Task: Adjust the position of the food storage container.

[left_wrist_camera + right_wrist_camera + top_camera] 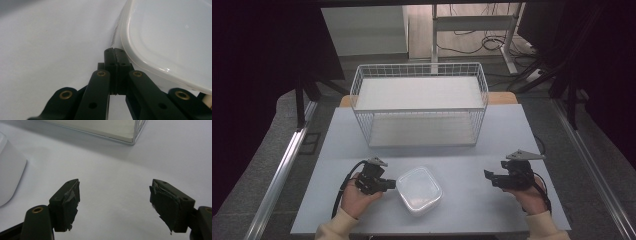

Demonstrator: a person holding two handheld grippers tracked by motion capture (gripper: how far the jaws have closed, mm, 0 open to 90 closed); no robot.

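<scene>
A lab or test room: dark curtains [267, 60], loose floor cables [482, 42], and a metal frame [472, 22] beyond the surface's [492, 145] far edge.

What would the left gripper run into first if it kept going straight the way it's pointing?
The lidded plastic container. The left gripper, jaws shut, points along the table right at the container's near edge, so it would probably nudge or scrape that side. Whether it already touches is unclear.

I've got cream sleeves at both wrists. My left hand-held gripper [388, 185] is black, brass rivets along its links, a black cable looping off it. My right hand-held gripper [490, 177] wears a grey three-cornered plate and frayed dark pads [70, 203].
</scene>
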